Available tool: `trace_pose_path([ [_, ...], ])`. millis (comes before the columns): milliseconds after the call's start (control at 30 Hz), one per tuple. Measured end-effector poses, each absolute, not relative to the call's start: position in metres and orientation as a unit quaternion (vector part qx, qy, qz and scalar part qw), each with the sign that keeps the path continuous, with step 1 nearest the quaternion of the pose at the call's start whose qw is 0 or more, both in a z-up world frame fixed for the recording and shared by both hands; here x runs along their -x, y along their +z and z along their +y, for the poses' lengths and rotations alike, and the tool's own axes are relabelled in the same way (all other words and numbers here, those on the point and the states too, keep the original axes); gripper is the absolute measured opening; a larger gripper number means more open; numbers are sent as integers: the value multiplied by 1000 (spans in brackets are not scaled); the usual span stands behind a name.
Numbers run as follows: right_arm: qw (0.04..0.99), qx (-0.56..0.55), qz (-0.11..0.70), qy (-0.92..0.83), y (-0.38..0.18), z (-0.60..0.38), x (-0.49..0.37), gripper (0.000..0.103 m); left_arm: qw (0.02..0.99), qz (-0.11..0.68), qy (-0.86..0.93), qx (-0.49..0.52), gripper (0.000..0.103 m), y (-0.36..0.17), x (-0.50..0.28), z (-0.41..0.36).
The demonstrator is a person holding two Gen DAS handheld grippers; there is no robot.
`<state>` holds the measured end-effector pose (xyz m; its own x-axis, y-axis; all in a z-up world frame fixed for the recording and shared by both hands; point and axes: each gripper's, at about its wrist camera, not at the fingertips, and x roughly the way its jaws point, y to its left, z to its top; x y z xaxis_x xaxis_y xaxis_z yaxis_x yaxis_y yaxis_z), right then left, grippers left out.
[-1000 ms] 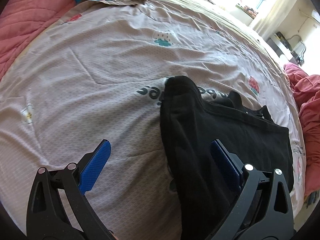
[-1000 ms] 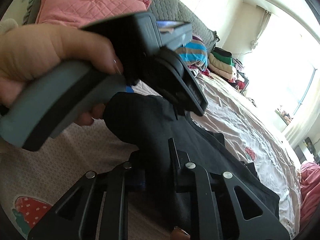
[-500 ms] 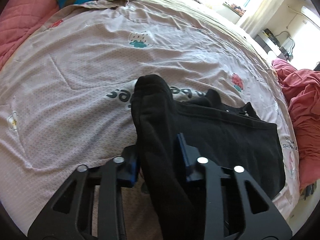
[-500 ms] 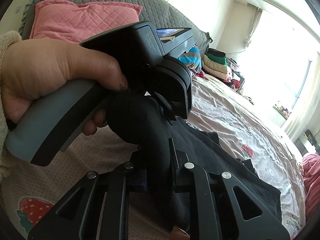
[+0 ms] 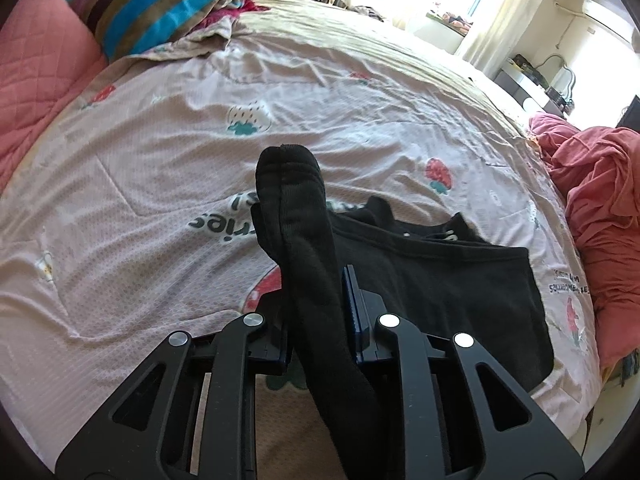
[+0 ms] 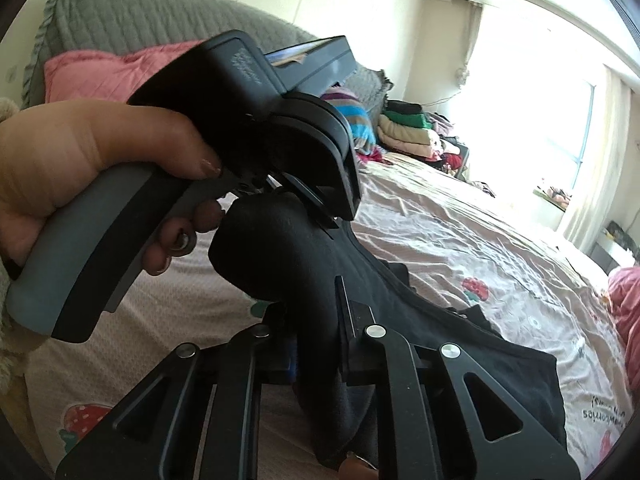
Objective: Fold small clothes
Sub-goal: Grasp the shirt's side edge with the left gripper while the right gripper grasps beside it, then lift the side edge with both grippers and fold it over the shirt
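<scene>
A small black garment lies on the pinkish strawberry-print bed sheet. One edge of it is bunched into a thick roll that rises off the bed. My left gripper is shut on this roll. My right gripper is shut on the same black garment, close behind the left one. The left gripper's body and the hand holding it fill the left of the right wrist view. The rest of the garment trails flat to the right.
Pink quilted pillows and a striped blanket lie at the bed's head. Stacked folded clothes sit beyond. A heap of red cloth lies at the bed's right edge. A grey headboard stands behind.
My left gripper was open around the garment's edge and has shut on it. Both grippers have since lifted the bunched edge higher off the bed.
</scene>
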<state>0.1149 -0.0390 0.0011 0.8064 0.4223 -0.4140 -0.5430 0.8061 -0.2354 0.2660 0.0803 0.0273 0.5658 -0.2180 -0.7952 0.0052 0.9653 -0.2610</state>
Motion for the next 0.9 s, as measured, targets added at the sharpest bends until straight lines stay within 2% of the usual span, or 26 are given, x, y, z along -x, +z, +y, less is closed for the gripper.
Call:
trace_pose_path([
  [533, 955, 105, 163, 225, 23, -93, -103, 11, 891, 440, -82, 74, 14, 70, -254, 23],
  [900, 961, 76, 163, 210, 30, -117, -93, 11, 895, 432, -91, 65, 14, 81, -249, -8],
])
